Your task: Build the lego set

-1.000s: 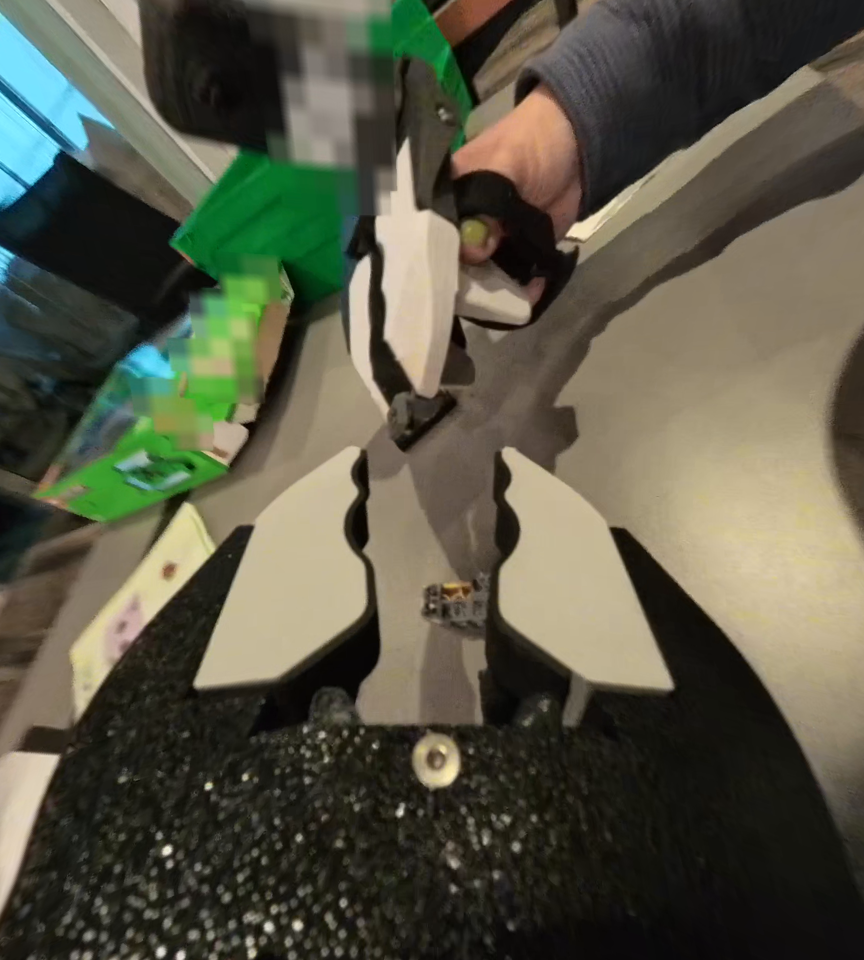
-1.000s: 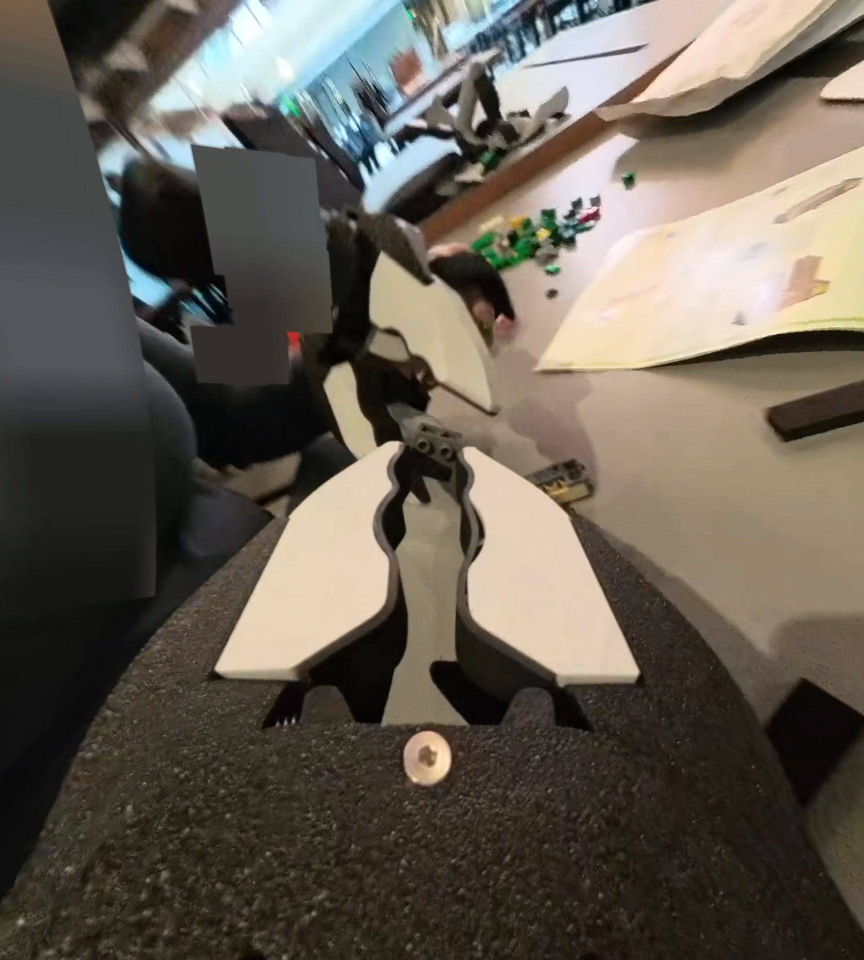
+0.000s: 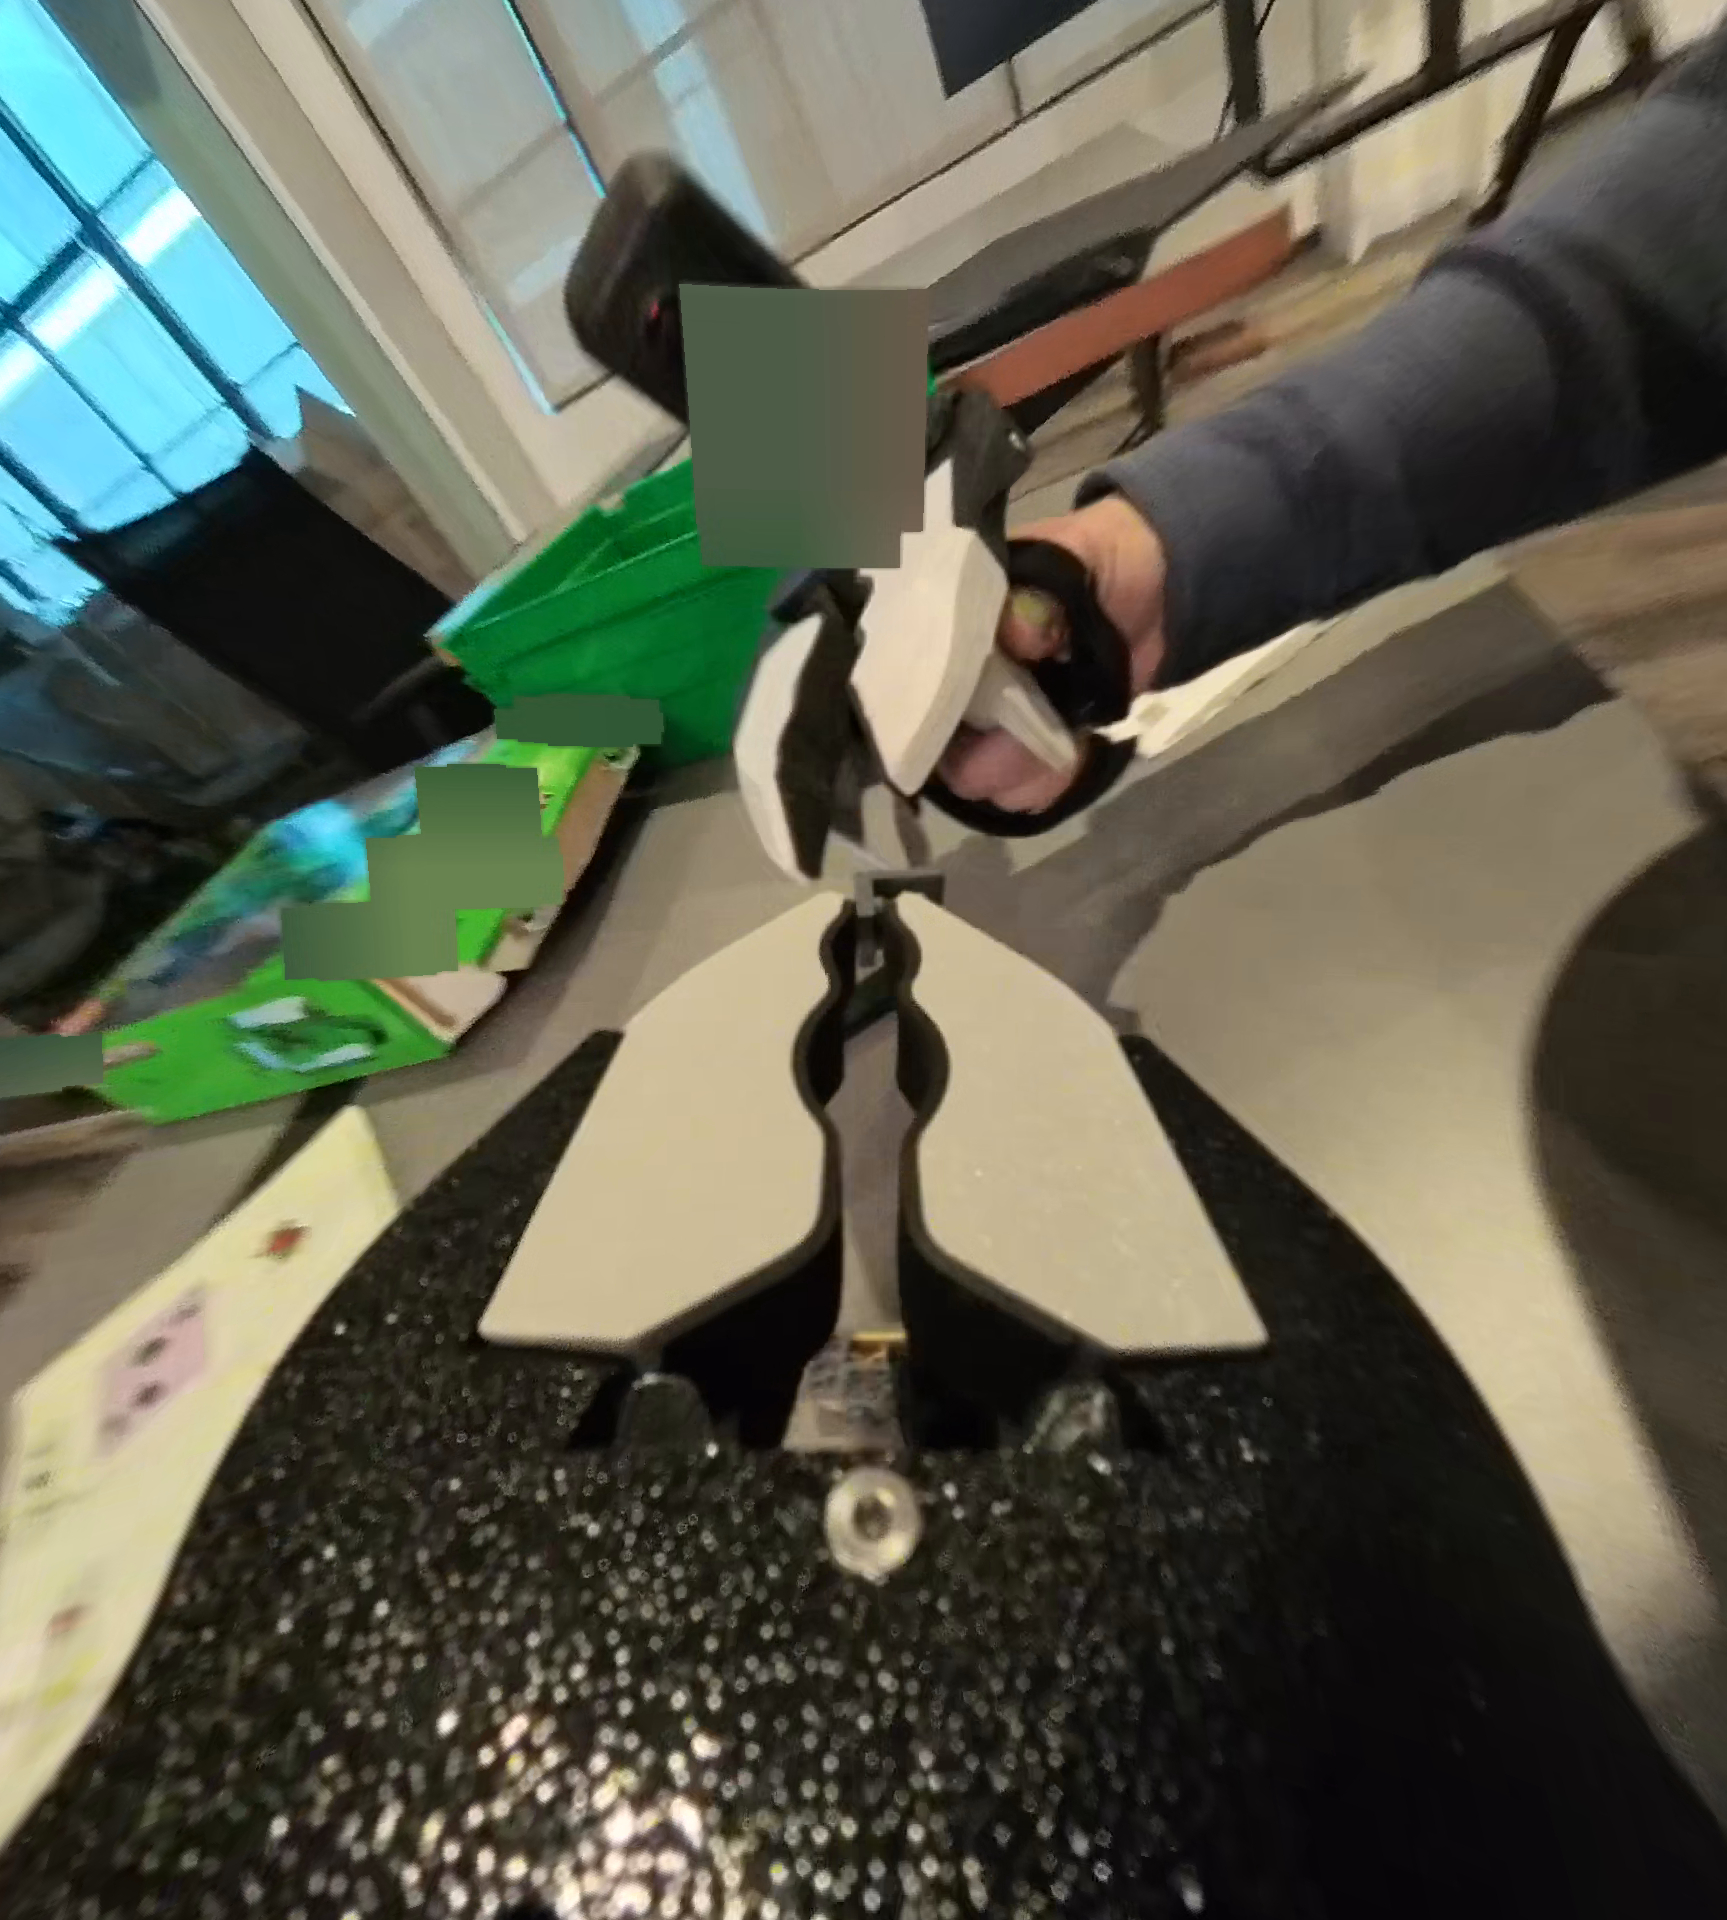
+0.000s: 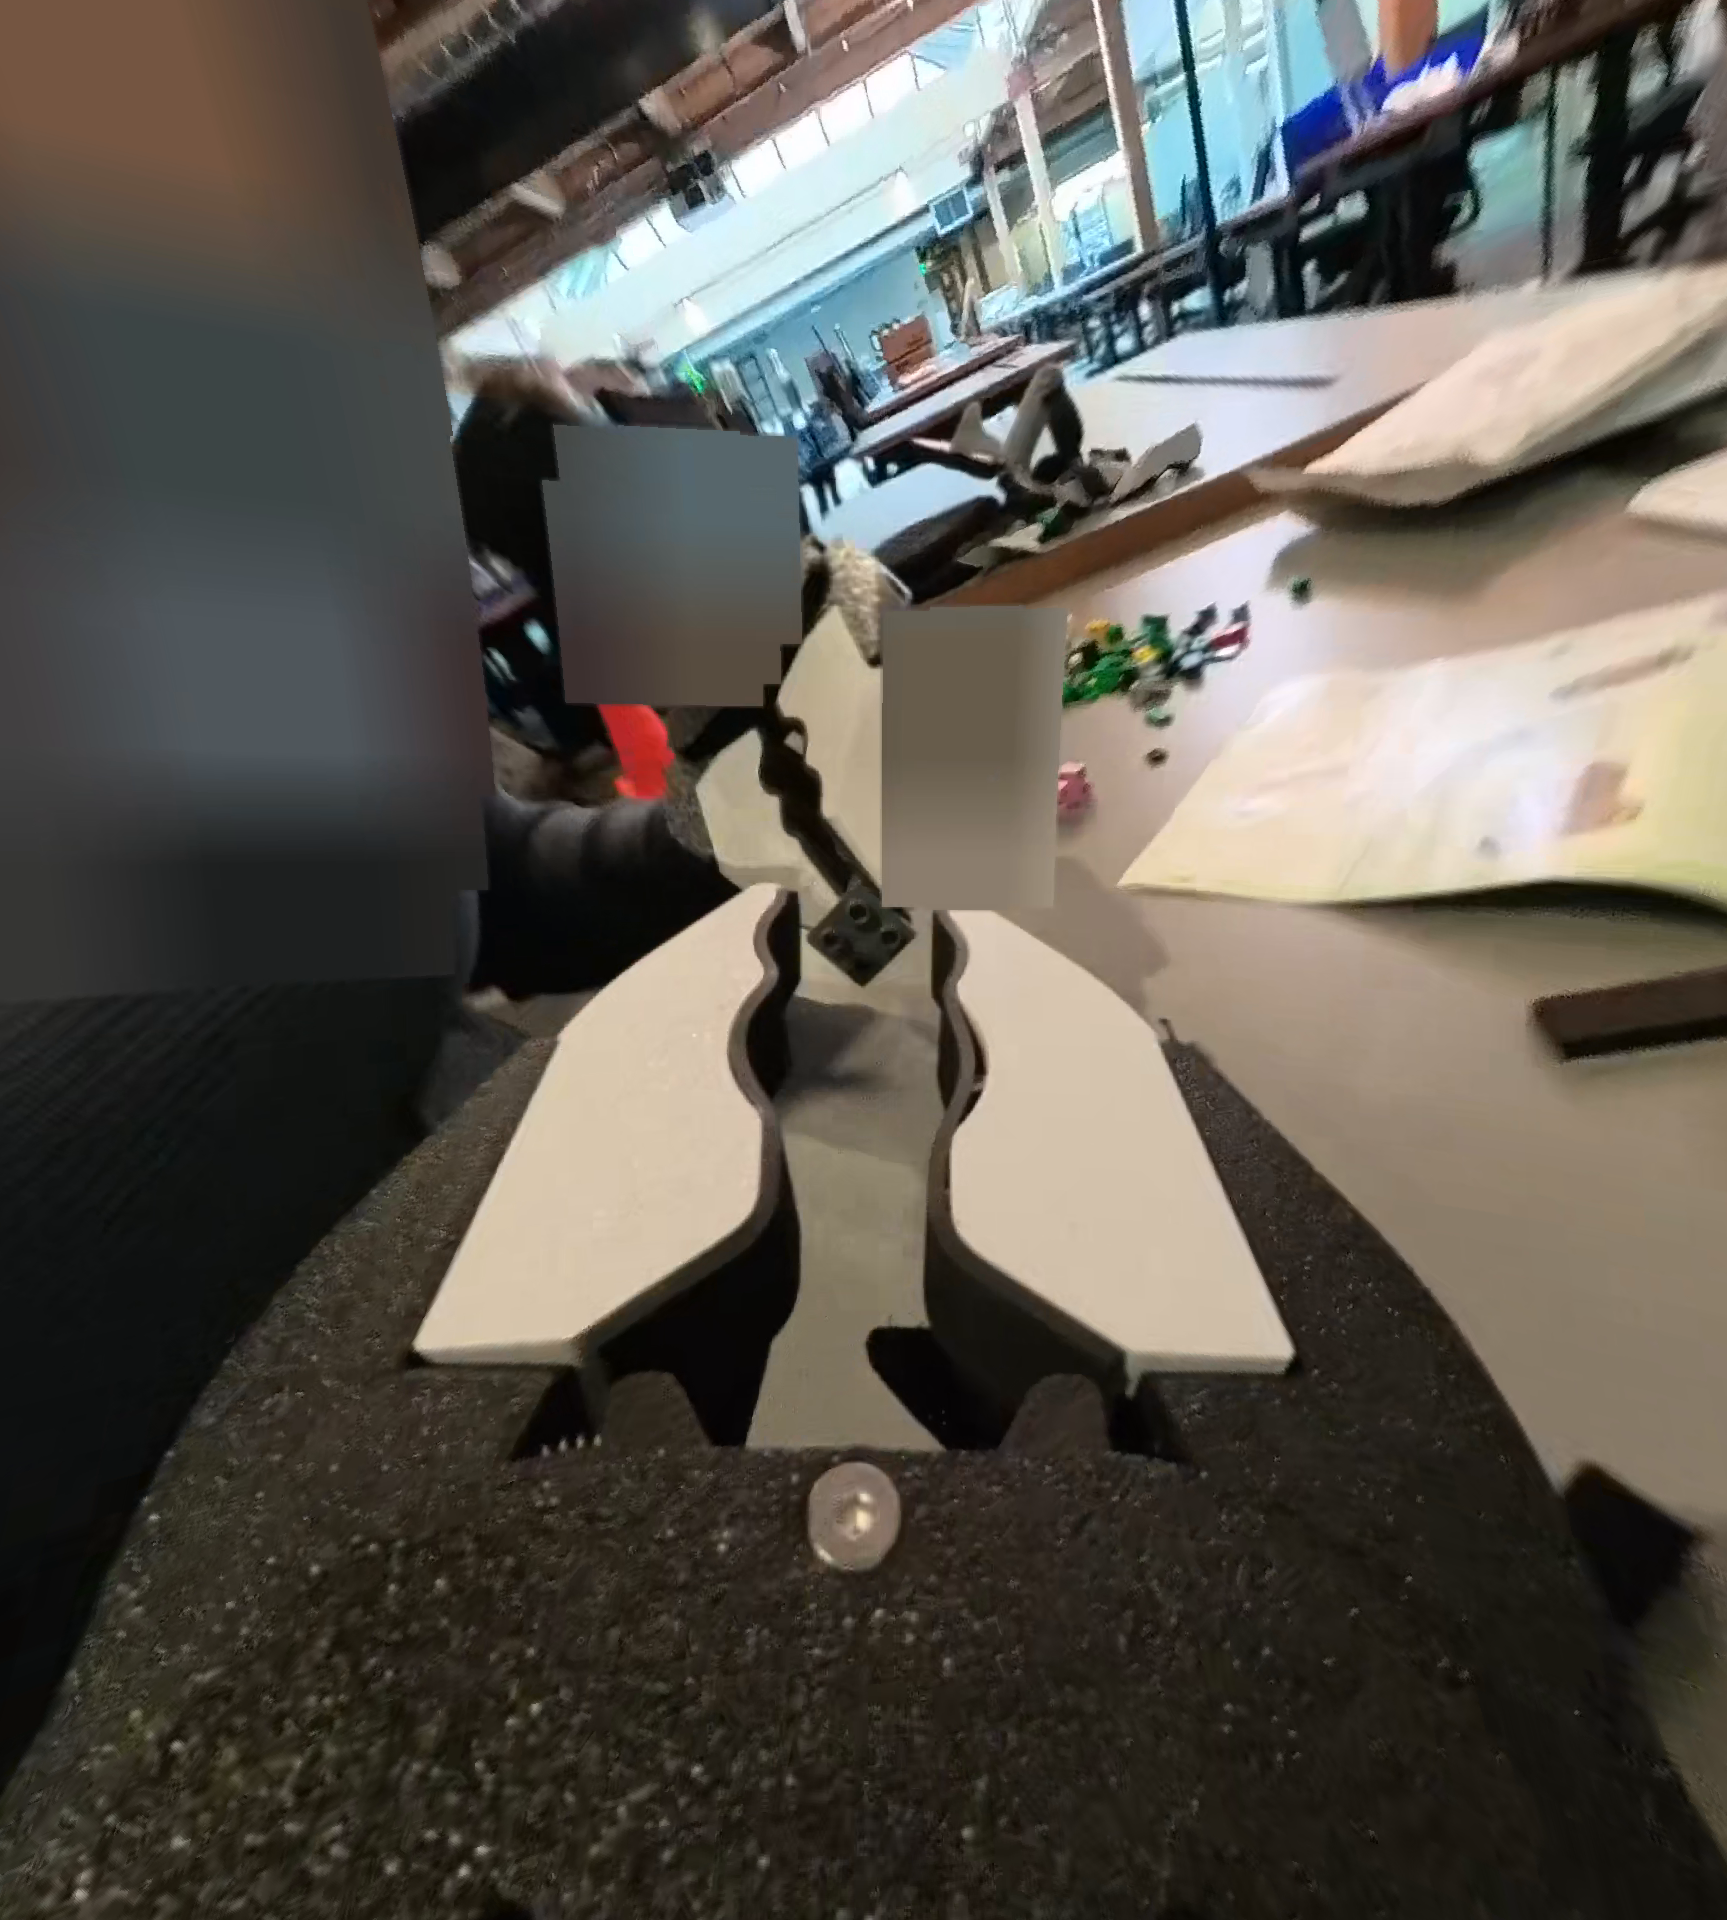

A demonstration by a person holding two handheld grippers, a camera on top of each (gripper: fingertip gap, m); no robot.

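Note:
A small dark grey lego brick with studs is held in the air over the grey table. My left gripper is shut on the brick, pinching it at the fingertips. My right gripper is open, its fingers on either side of the brick and apart from it. The right gripper also shows in the left wrist view, held by a person's hand, tip to tip with the left one. The left gripper also shows in the right wrist view.
A small built lego piece lies on the table under the left gripper. Green boxes stand behind. An open instruction booklet, a loose lego pile, a pink piece and a dark brown plate lie on the right. Only a small space, under 4 cm, lies between the two pairs of fingers.
The dark grey brick has passed from the right gripper to the left. The left gripper has shut on it and the right gripper has opened. Both grippers have tilted up.

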